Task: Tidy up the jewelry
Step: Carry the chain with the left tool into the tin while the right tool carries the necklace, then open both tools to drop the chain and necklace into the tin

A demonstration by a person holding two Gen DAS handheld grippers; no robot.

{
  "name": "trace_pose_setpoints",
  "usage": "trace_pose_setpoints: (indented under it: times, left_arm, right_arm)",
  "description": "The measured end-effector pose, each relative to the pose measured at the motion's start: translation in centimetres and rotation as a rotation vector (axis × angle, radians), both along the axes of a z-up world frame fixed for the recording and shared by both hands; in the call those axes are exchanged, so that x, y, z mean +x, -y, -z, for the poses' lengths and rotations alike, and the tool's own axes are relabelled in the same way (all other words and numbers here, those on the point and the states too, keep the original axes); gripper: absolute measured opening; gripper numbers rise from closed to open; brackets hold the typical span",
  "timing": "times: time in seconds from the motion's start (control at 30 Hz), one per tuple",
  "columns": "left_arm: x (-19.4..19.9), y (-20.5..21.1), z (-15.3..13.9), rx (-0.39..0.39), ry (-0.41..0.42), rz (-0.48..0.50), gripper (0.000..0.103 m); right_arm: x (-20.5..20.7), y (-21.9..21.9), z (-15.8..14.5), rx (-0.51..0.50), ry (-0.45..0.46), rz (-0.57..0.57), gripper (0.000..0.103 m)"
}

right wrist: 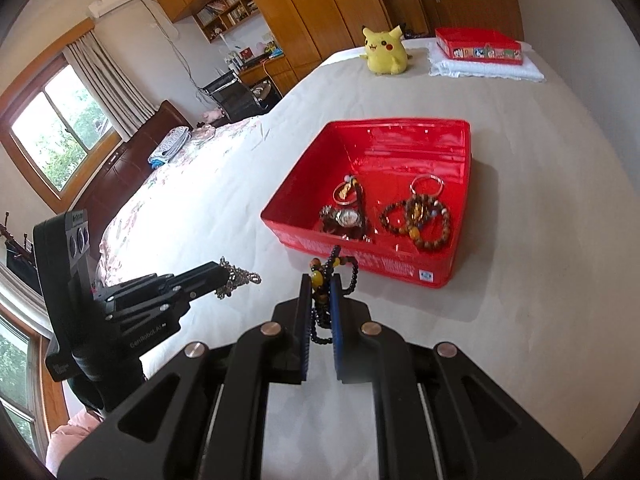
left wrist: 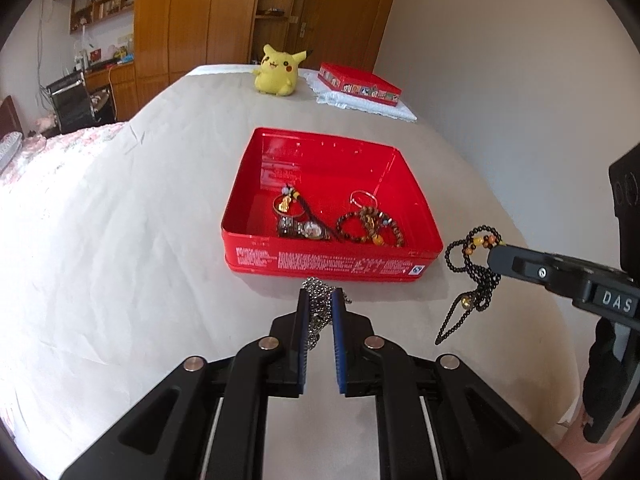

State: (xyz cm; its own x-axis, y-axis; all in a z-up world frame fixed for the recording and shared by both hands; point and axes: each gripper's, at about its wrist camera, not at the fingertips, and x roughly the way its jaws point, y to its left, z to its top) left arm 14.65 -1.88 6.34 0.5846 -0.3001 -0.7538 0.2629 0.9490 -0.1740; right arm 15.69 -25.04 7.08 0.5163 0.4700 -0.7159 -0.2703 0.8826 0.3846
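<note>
Silver chain (left wrist: 319,304) clamped; black beads (left wrist: 476,276) clamped

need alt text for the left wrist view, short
The left gripper pinches a silver metal chain just short of an open red tin box holding bracelets and a watch, on a white bedsheet. At right, the right gripper holds a black beaded necklace.

We note bare bed sheet (left wrist: 140,220) on all sides of the open red tin (left wrist: 332,258). Its top stands uncovered; low walls ring the jewelry inside. Plush toy (left wrist: 277,71) and second tin (left wrist: 358,84) sit well beyond.
</note>
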Motion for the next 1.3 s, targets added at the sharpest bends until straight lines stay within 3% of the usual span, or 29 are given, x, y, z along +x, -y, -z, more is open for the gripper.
trace_pose_setpoints:
  times: [0.33, 0.5, 0.7, 0.83, 1.23, 1.3]
  left_arm:
    - [2.8, 0.8, -1.7, 0.008, 0.031, -0.009, 0.011]
    - [6.0, 1.8, -2.6, 0.025, 0.070, -0.034, 0.011]
    - [11.4, 3.6, -2.4, 0.013, 0.052, -0.021, 0.011]
    - [15.2, 4.5, -0.8, 0.016, 0.004, -0.020, 0.011]
    - [24.1, 7.0, 5.4, 0.074, -0.130, -0.028, 0.011]
    - [25.3, 7.2, 6.1, 0.078, -0.146, -0.030, 0.013]
  right_arm:
    - [3.4, 1.0, -1.8, 0.005, 0.009, 0.036, 0.007]
    - [6.0, 1.6, -3.1, 0.000, 0.038, 0.070, 0.007]
    - [10.7, 2.6, -3.4, 0.008, 0.053, 0.104, 0.007]
    - [14.2, 2.8, -2.2, 0.007, 0.022, 0.115, 0.007]
    - [23.3, 2.3, 5.3, -0.017, -0.122, 0.149, 0.007]
    - [24.3, 2.1, 6.2, -0.021, -0.136, 0.151, 0.013]
